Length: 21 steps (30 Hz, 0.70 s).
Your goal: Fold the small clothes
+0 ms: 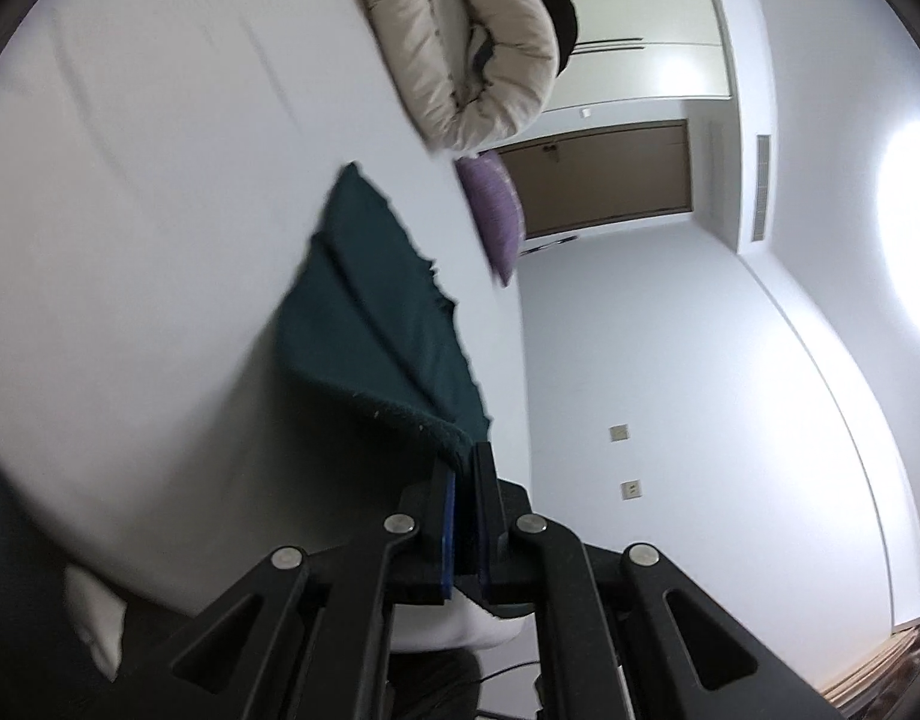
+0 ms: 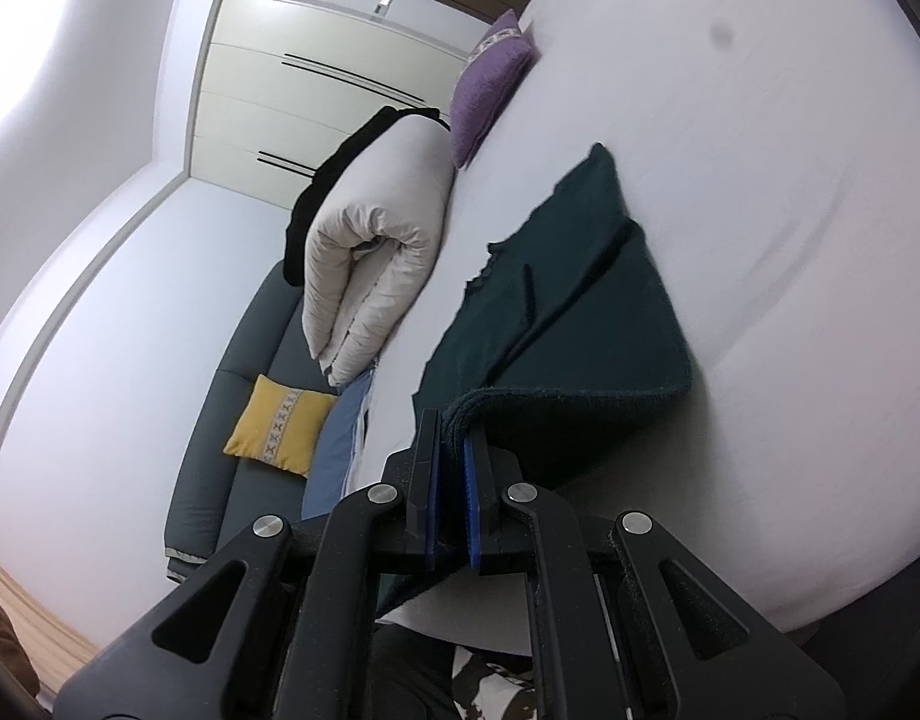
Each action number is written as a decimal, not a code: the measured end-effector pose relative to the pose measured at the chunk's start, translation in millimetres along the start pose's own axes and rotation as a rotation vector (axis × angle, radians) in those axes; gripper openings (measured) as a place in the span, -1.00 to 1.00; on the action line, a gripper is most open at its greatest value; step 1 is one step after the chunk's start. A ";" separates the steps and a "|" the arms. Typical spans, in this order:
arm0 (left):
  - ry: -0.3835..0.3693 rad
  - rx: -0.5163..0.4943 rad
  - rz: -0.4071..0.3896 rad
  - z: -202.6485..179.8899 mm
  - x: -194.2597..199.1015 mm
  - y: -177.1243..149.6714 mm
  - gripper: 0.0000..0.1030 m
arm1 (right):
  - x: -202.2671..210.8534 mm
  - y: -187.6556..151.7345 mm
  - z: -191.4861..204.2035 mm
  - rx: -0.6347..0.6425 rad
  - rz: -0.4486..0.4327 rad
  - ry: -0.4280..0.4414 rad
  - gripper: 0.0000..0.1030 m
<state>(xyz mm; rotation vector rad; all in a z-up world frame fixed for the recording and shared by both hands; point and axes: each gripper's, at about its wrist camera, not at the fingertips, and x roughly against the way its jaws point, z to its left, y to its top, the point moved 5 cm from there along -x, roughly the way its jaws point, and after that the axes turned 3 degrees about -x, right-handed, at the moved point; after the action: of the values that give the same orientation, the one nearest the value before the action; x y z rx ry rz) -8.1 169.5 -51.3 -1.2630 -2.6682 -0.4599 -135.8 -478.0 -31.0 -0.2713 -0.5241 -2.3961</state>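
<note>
Only the left wrist view shows the brown door and two wall sockets; only the right wrist view shows the grey sofa with its yellow cushion beside the bed. The left tool points slightly downward, its blue-padded fingers clenched on a rolled edge of the dark green cloth, which hangs taut from the pinch down to the white bed sheet. The right tool is tilted much the same and is clamped on another thick, hemmed corner of the cloth. The cloth looks like nubby knit or towelling, creased in long folds, with one ragged, wavy edge; it lies near the bed's near edge, its front border lifted. A puffy beige duvet, folded double, and a purple cushion sit toward the far side of the bed.
</note>
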 end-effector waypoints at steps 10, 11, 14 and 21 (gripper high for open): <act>-0.038 0.027 -0.027 -12.8 -50.6 64.9 -0.89 | -26.4 37.0 20.5 -0.013 -0.019 0.018 -0.89; -0.039 0.034 -0.029 -11.6 -56.7 73.2 -0.89 | -30.6 44.0 20.5 -0.020 -0.028 0.019 -0.89; -0.015 0.041 -0.033 -8.3 -81.7 99.0 -0.89 | -47.8 70.2 20.0 -0.060 -0.056 0.031 -0.89; 0.056 0.062 -0.009 8.0 -160.9 157.6 -0.89 | -117.3 144.7 14.3 -0.109 -0.099 0.004 -0.89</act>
<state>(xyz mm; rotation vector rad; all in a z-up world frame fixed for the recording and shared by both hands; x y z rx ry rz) 215.7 149.4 -68.8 -1.2036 -2.6216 -0.4046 47.9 -507.0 -12.7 -0.2945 -0.4143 -2.5248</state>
